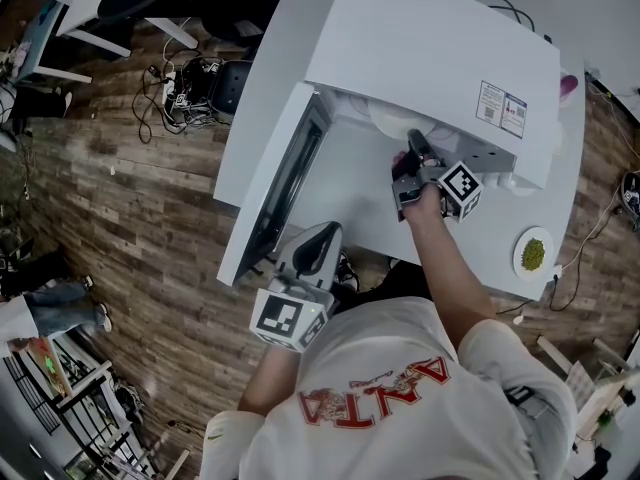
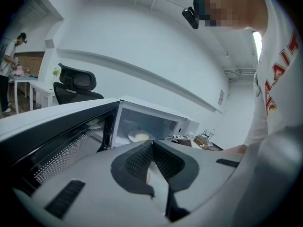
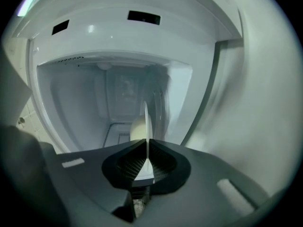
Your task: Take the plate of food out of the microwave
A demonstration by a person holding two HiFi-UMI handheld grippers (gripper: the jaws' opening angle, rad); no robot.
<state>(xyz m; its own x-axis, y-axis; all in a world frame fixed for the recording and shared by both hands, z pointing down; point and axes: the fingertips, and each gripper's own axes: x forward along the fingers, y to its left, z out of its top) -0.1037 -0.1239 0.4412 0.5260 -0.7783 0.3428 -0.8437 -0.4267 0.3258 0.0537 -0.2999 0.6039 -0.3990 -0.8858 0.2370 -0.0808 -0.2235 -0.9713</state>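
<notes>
Right gripper view: right tongs (image 3: 147, 159) pinch plate (image 3: 146, 119)

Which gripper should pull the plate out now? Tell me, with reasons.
Right. The right gripper has its fingers clamped on the plate rim inside the microwave. The left gripper is shut on nothing, outside beside the open door.
</notes>
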